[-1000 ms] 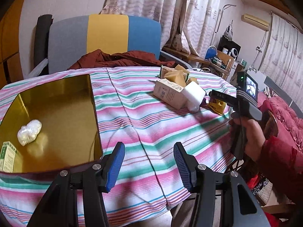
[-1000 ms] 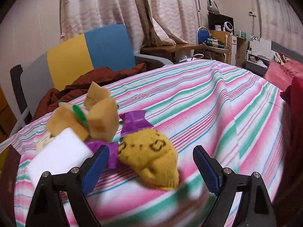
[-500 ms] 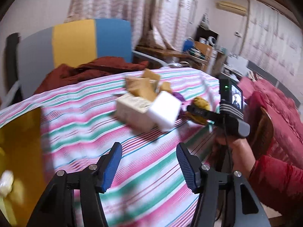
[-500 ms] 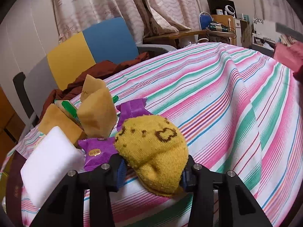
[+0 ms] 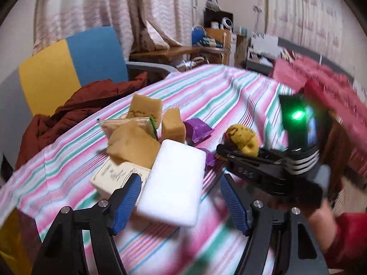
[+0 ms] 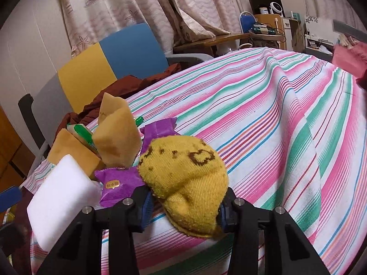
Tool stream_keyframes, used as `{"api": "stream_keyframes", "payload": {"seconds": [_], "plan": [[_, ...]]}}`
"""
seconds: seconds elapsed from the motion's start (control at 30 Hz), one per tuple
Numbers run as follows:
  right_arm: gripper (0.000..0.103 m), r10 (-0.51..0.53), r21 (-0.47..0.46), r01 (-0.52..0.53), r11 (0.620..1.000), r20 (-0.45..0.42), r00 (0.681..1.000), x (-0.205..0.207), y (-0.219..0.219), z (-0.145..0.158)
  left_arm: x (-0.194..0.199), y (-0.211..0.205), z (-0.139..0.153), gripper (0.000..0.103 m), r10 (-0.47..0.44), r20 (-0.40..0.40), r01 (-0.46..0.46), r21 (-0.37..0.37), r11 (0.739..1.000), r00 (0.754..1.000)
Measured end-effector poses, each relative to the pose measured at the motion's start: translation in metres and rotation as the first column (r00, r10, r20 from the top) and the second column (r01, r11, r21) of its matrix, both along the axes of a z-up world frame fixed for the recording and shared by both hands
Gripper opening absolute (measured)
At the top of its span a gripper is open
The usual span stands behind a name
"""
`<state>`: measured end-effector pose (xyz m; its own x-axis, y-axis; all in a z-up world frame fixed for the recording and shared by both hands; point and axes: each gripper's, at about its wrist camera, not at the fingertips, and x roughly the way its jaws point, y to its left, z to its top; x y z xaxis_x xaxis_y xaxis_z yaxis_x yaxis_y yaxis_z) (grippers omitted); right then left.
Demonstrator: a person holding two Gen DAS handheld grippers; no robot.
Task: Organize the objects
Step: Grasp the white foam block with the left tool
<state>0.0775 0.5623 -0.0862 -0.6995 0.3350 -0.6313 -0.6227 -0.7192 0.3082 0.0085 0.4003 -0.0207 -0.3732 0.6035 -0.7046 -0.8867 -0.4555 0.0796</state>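
Observation:
A pile of objects lies on the striped tablecloth (image 6: 275,119). My right gripper (image 6: 184,208) is shut on a yellow knitted sock (image 6: 185,174), seen also in the left wrist view (image 5: 243,137). My left gripper (image 5: 181,204) is open, its fingers on either side of a white foam block (image 5: 174,183), not squeezing it. The block also shows in the right wrist view (image 6: 59,194). Beside it lie tan sponges (image 5: 135,144), a printed carton (image 5: 114,178) and purple wrappers (image 6: 117,183).
A gold tin (image 5: 13,245) shows at the lower left edge. A chair with a yellow and blue back (image 5: 68,68) holds a dark red garment (image 5: 75,105) behind the table. A red cushioned chair (image 5: 321,91) stands at the right. Cluttered shelves are at the back.
My left gripper swung right from the gold tin to the pile and now straddles the white block. My right gripper closed on the yellow sock.

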Motion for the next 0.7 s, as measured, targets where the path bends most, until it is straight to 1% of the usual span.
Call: {"api": "stream_keyframes", "payload": {"seconds": [0.07, 0.13, 0.2, 0.27, 0.33, 0.37, 0.4, 0.47, 0.53, 0.7], "plan": [[0.045, -0.001, -0.001, 0.001, 1.0, -0.001, 1.0, 0.0, 0.001, 0.0, 0.002, 0.01, -0.01, 0.073, -0.021, -0.041, 0.018, -0.056, 0.998, 0.999], [0.045, -0.001, 0.0, 0.001, 1.0, -0.002, 1.0, 0.0, 0.001, 0.0, 0.0, 0.011, -0.018, 0.072, -0.029, -0.042, 0.026, -0.065, 0.998, 0.999], [0.045, -0.001, -0.001, 0.001, 1.0, -0.002, 1.0, 0.0, 0.001, 0.0, -0.006, 0.007, -0.022, 0.072, -0.001, -0.015, 0.0, -0.038, 0.999, 1.0], [0.045, 0.0, -0.001, 0.0, 1.0, -0.003, 1.0, 0.0, 0.001, 0.0, -0.007, 0.0, -0.022, 0.067, 0.02, -0.006, -0.02, 0.006, 1.0, 1.0], [0.045, -0.001, -0.001, 0.001, 1.0, -0.003, 1.0, -0.001, 0.001, 0.0, -0.006, -0.004, -0.022, 0.055, 0.036, -0.027, -0.036, 0.016, 0.999, 0.999], [0.045, -0.001, -0.001, 0.001, 1.0, -0.004, 1.0, -0.001, 0.001, 0.0, -0.005, -0.006, -0.023, 0.054, 0.047, -0.044, -0.046, 0.016, 0.999, 0.998], [0.045, -0.001, 0.0, 0.001, 1.0, -0.003, 1.0, -0.001, 0.001, 0.0, -0.004, -0.007, -0.023, 0.054, 0.047, -0.042, -0.046, 0.021, 0.999, 0.998], [0.045, -0.001, 0.0, 0.001, 1.0, -0.003, 1.0, 0.0, 0.001, 0.0, -0.003, -0.015, -0.022, 0.053, 0.045, -0.022, -0.044, 0.054, 0.998, 0.999], [0.045, -0.001, -0.001, 0.001, 1.0, -0.003, 1.0, 0.0, 0.002, 0.0, -0.001, -0.021, -0.023, 0.052, 0.053, -0.025, -0.051, 0.07, 0.996, 0.998], [0.045, -0.001, 0.001, 0.001, 1.0, -0.003, 1.0, 0.001, 0.003, 0.0, 0.009, -0.047, -0.028, 0.051, 0.119, -0.042, -0.113, 0.125, 0.986, 0.992]]}}
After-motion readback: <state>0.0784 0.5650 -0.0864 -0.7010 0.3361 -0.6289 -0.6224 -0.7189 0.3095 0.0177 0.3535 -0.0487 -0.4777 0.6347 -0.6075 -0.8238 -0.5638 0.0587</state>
